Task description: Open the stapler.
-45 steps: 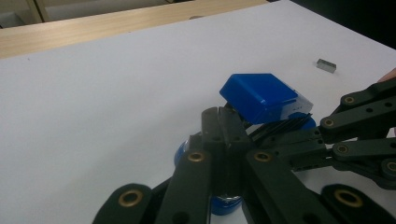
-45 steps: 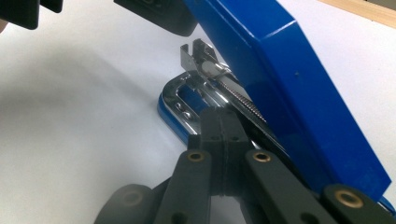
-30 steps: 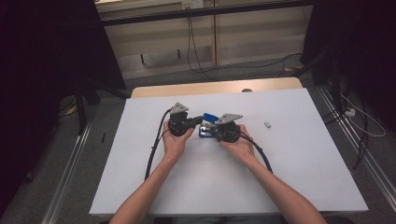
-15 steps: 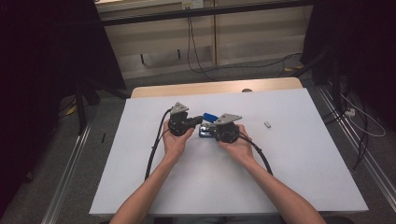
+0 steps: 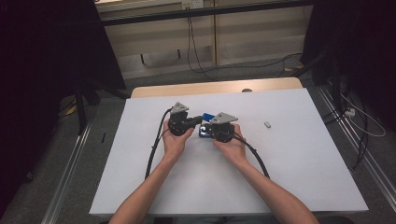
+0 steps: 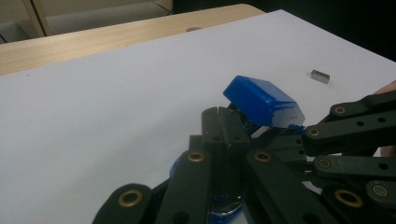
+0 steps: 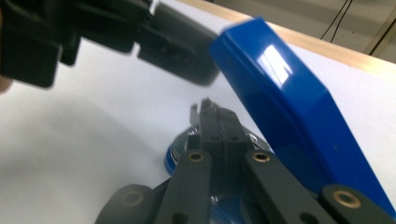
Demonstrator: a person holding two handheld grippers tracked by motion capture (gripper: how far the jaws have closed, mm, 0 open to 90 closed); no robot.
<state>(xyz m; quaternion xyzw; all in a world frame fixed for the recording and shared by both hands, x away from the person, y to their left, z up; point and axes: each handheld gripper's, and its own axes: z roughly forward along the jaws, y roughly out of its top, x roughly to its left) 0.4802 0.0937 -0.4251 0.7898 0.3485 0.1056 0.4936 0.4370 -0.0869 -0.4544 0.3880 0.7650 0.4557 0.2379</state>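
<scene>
A small blue box sits mid-table with its hinged lid [image 5: 207,115] raised. The lid [image 6: 262,100] tilts up just beyond my left gripper [image 6: 223,125], whose jaws stand pressed together under its edge. My left gripper [image 5: 199,119] and right gripper [image 5: 205,132] meet at the box, each held in a hand. In the right gripper view the lid [image 7: 285,105] rises on the right beside my right gripper [image 7: 215,115], whose jaws are also closed. The box's blue base [image 7: 175,156] with a shiny inside lies under them. Whether either gripper pinches anything thin I cannot tell.
A small grey block [image 5: 267,124] lies on the white table [image 5: 303,168] to the right of the hands, also seen as a grey block [image 6: 320,76]. Black cables [image 5: 154,149] trail from both grippers toward the near edge. A wooden strip [image 5: 215,87] borders the far side.
</scene>
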